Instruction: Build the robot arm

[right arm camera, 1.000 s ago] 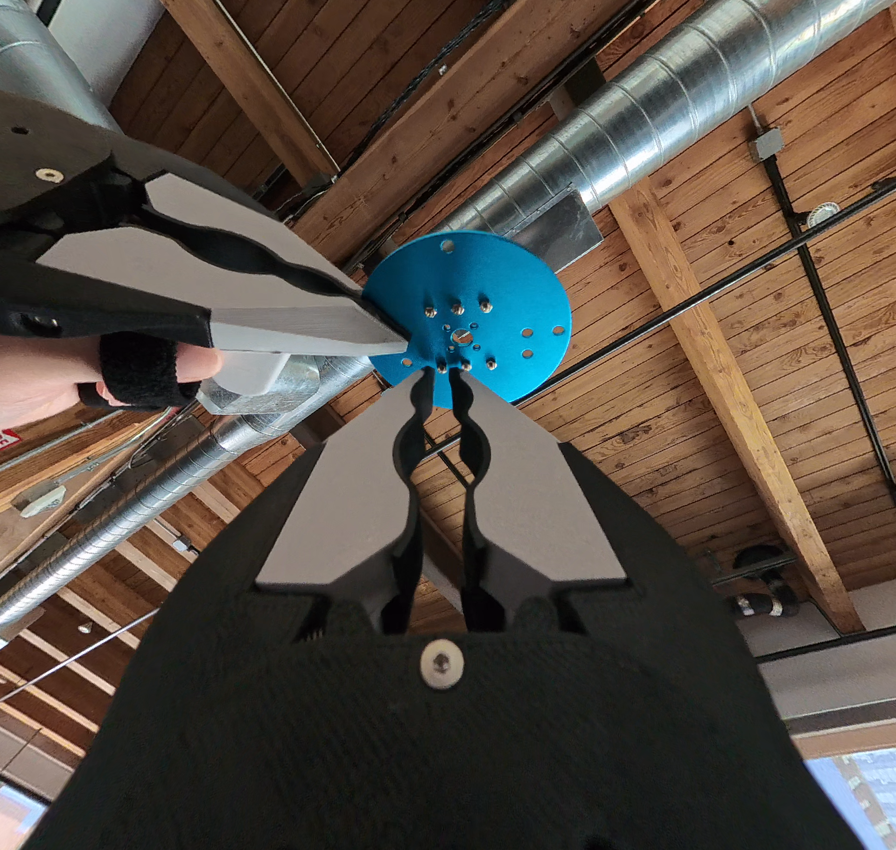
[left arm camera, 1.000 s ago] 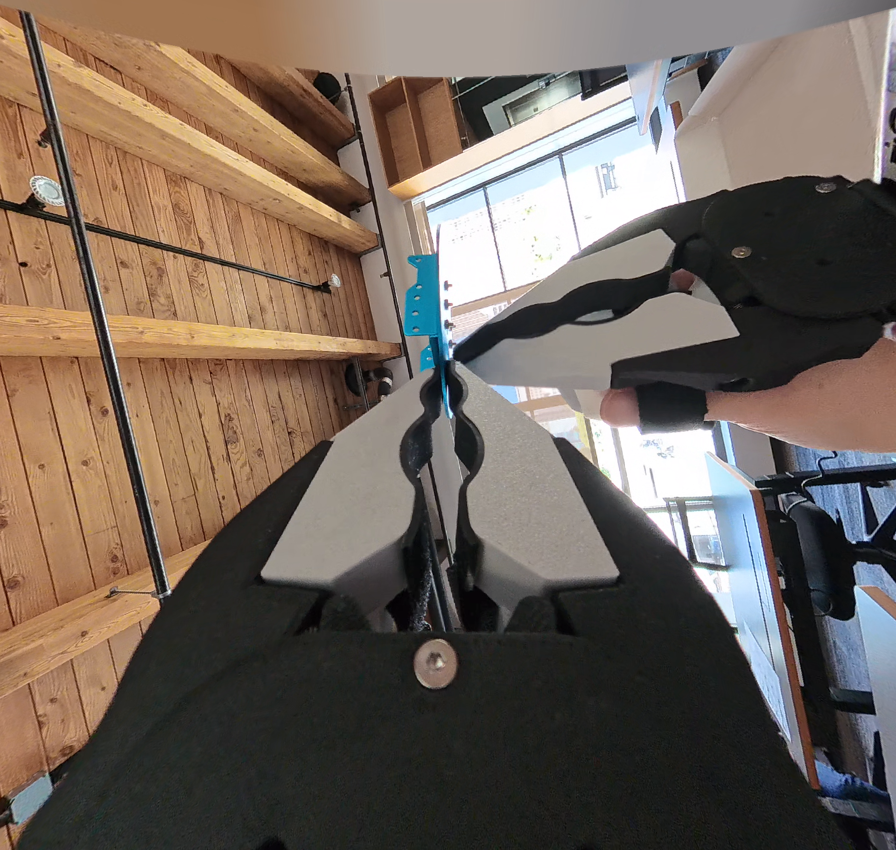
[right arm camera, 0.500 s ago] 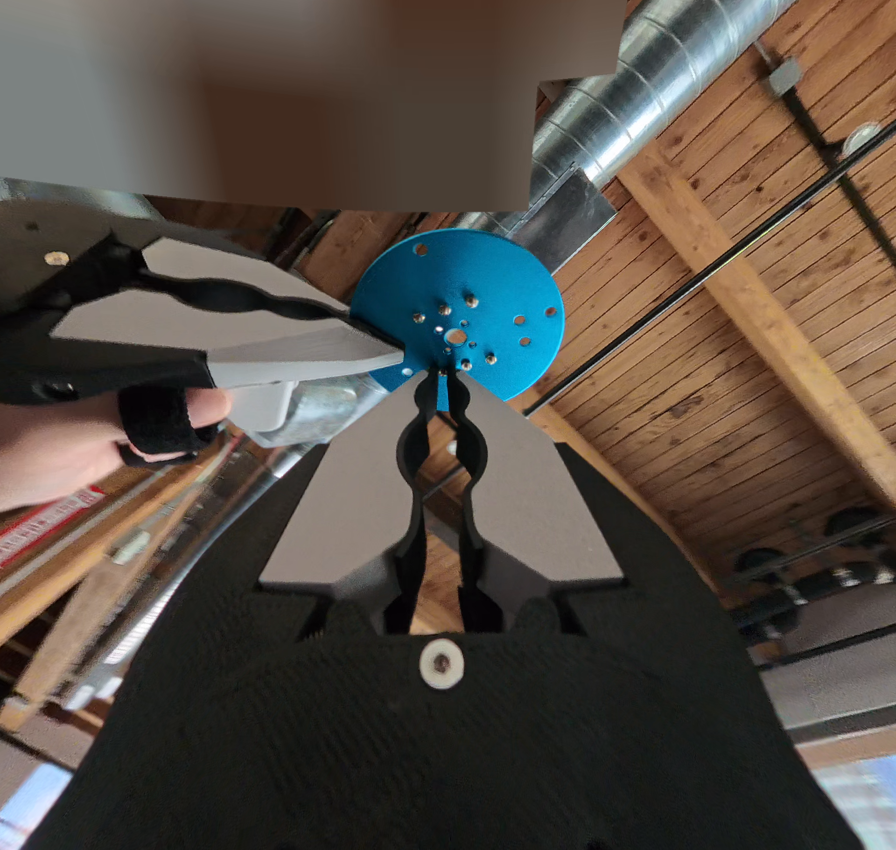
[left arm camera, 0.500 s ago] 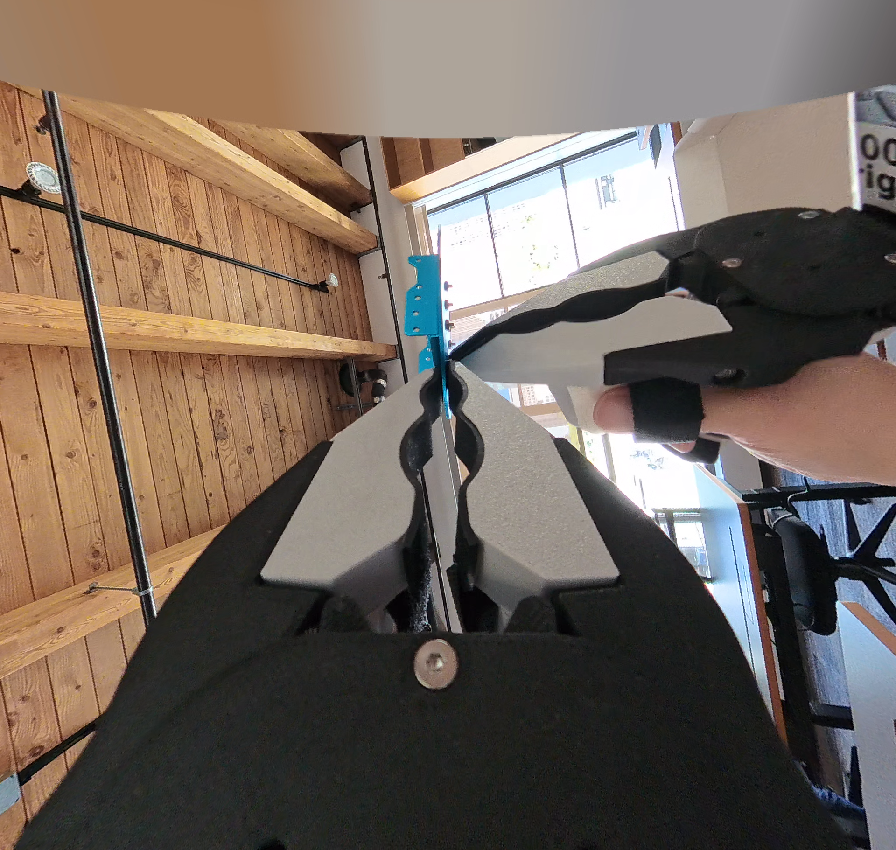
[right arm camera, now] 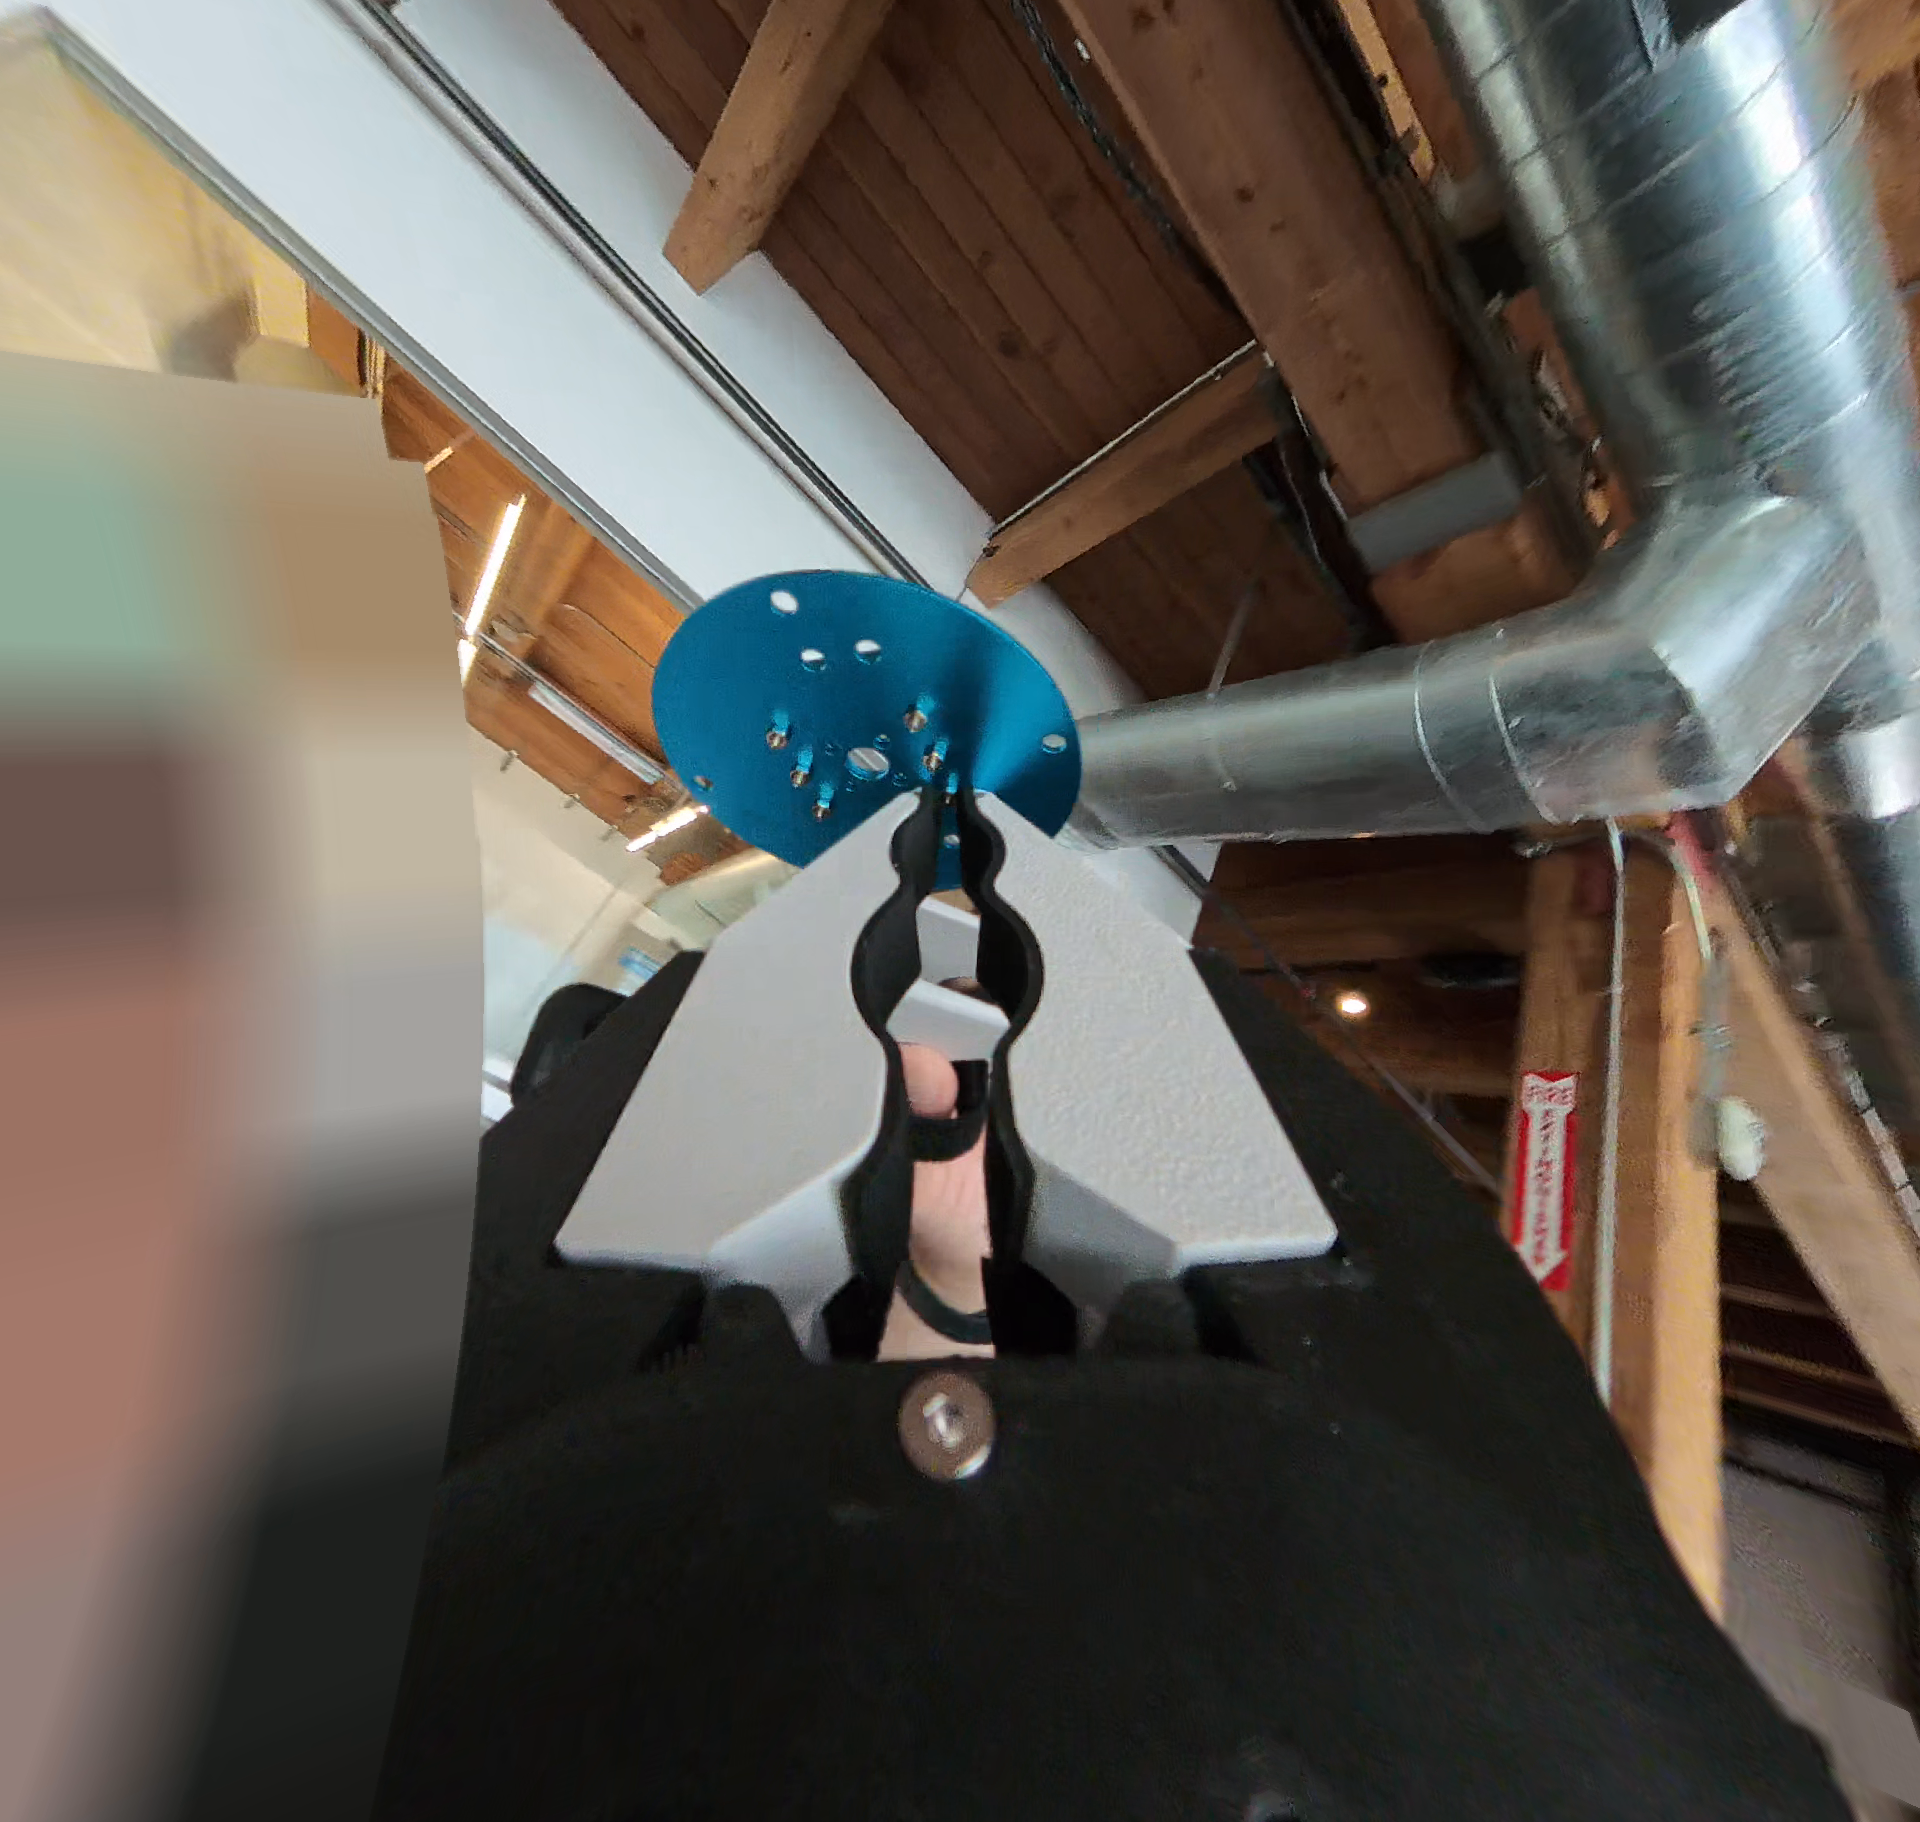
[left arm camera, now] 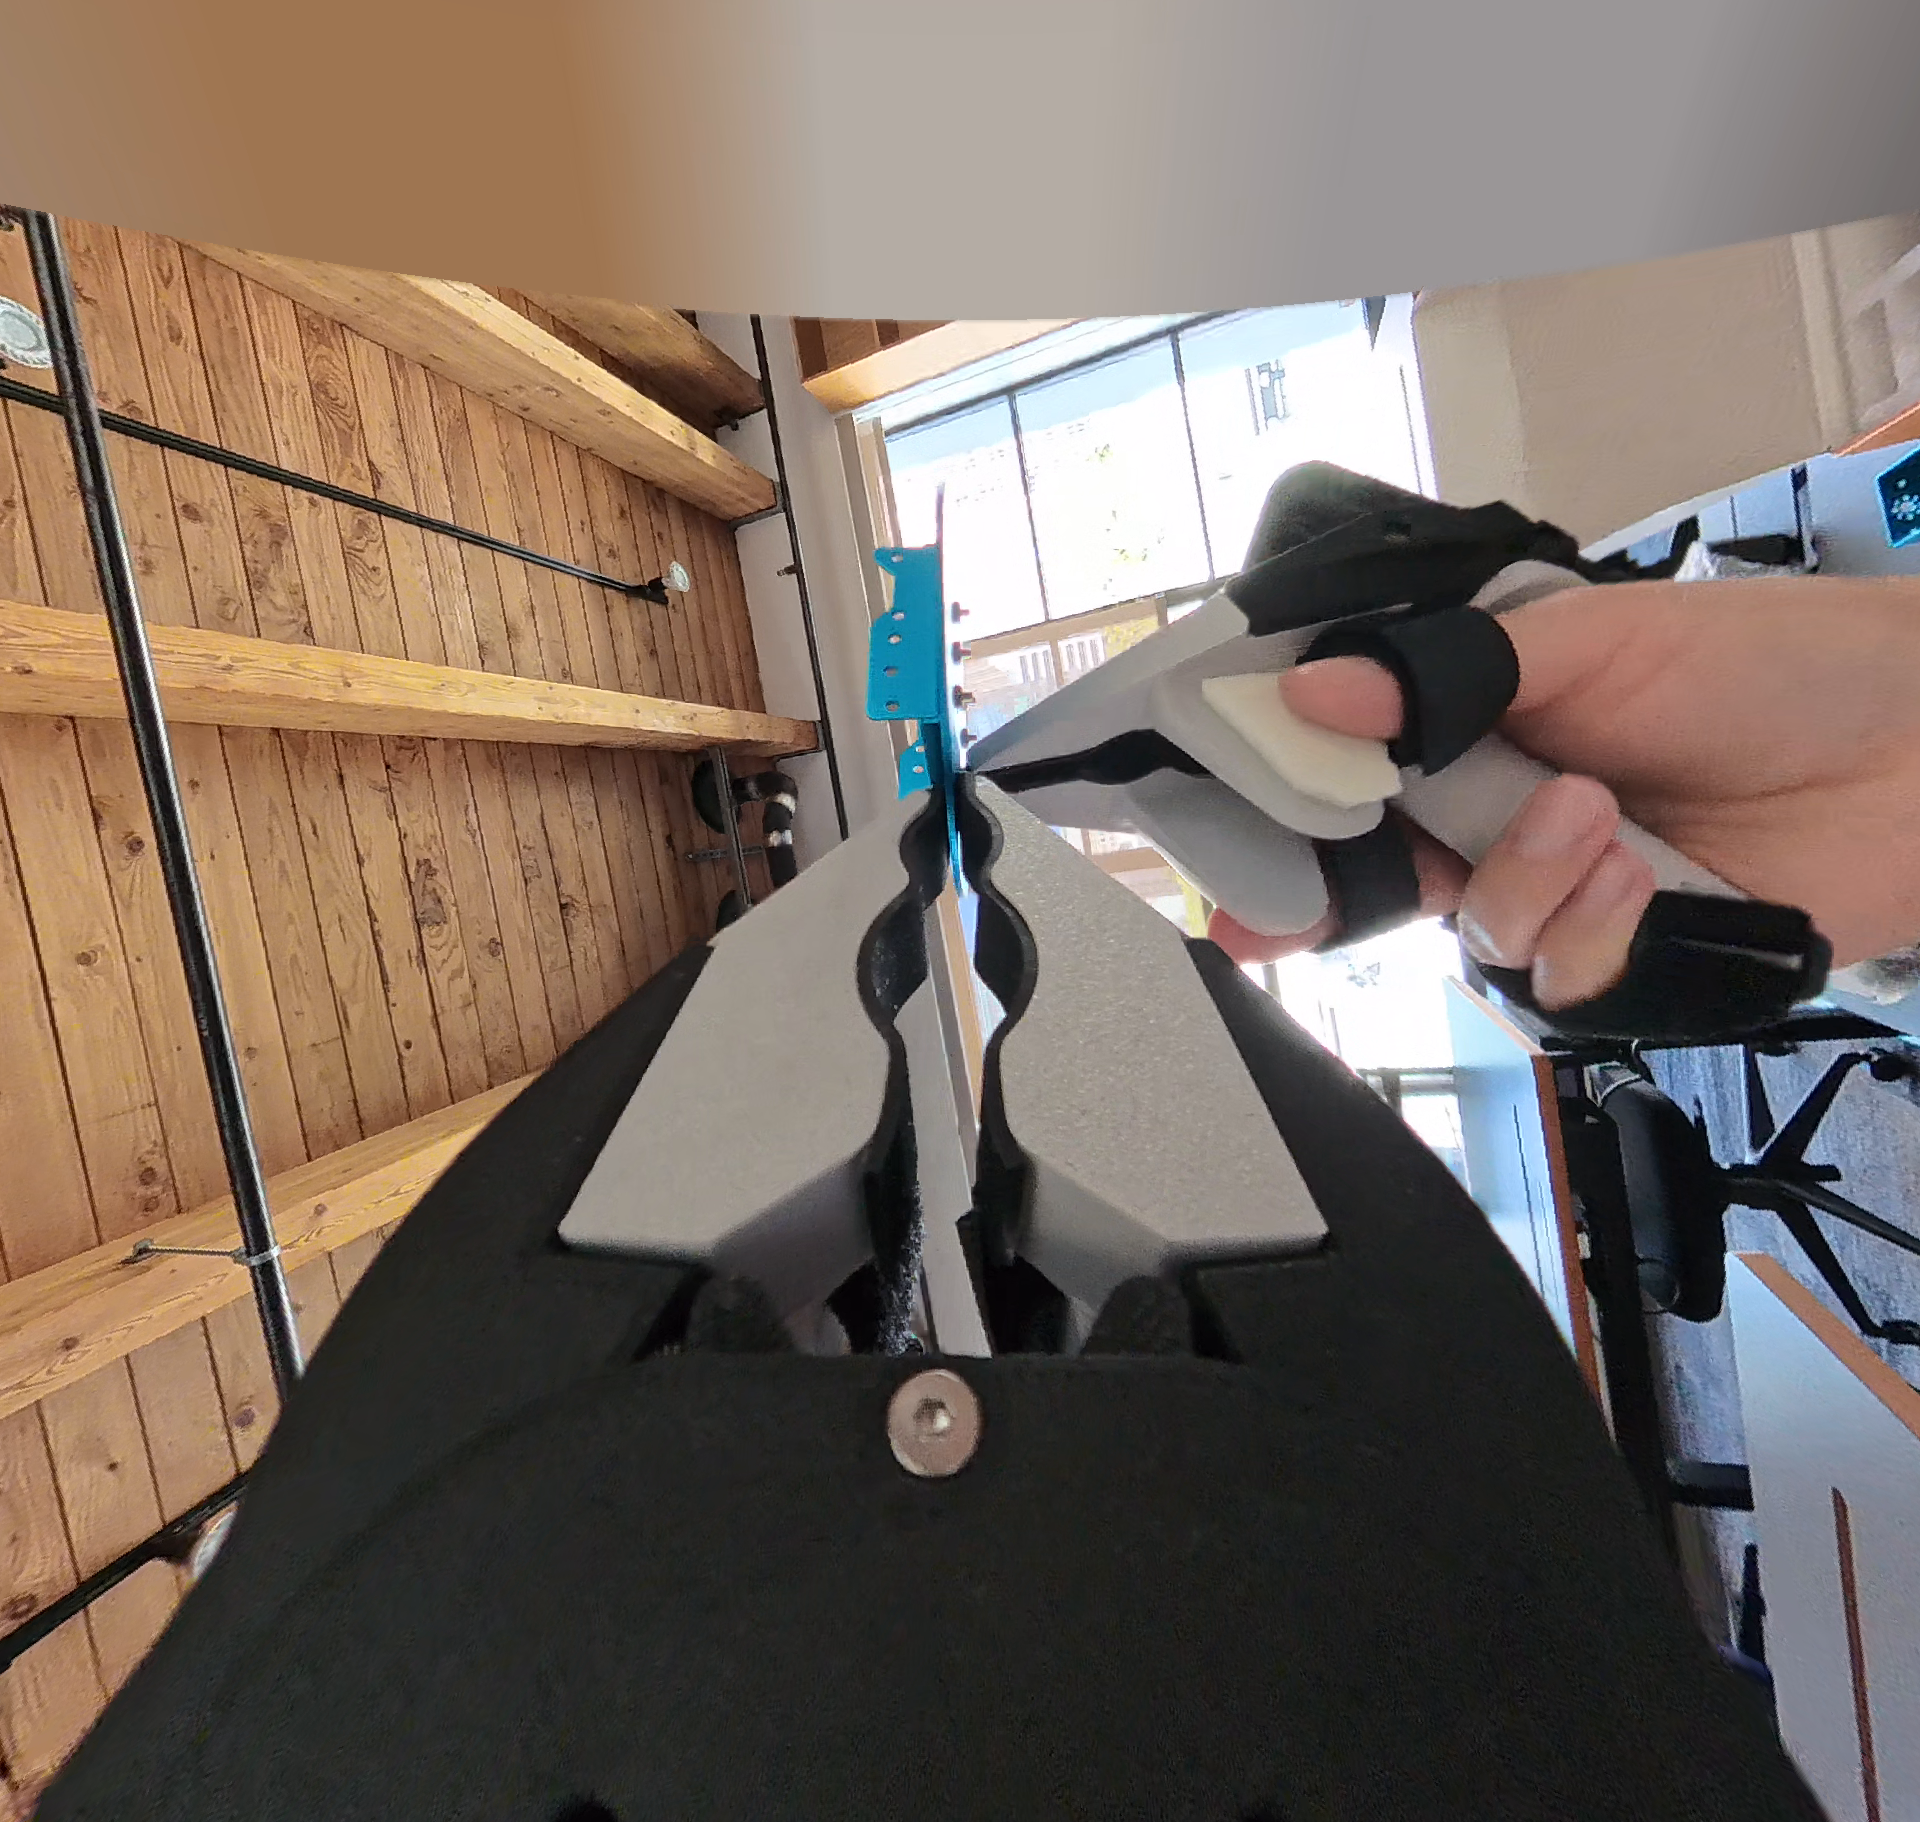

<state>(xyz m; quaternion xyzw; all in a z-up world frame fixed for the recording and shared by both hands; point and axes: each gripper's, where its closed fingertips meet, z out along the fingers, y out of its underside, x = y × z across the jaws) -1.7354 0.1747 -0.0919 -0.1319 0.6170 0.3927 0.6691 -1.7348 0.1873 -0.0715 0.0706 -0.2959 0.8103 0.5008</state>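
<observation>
A round blue metal disc [right arm camera: 831, 692] with holes and small brass screws is held up in the air. In the left wrist view it stands edge-on [left arm camera: 949, 837], with a blue bracket [left arm camera: 902, 650] on its far side. My left gripper [left arm camera: 954, 785] is shut on the disc's rim. My right gripper [right arm camera: 940, 804] has its tips closed on a small screw on the disc's face. It comes in from the right in the left wrist view [left arm camera: 982, 766], held by a hand [left arm camera: 1662, 785]. The other hand [right arm camera: 940, 1190] shows through the gap between its fingers.
Both views look up at a wooden plank ceiling with beams [left arm camera: 364, 692] and a black rod [left arm camera: 156, 837]. Silver air ducts [right arm camera: 1455, 764] run at the right. Tall windows [left arm camera: 1101, 525], an office chair [left arm camera: 1683, 1201] and desks [left arm camera: 1818, 1460] stand at the right. Only a small space, under 4 cm, lies between the two pairs of fingers.
My right gripper has swung round the disc, so the left gripper now lies behind its fingers instead of at the left. Both views tilted. Both grippers stayed shut.
</observation>
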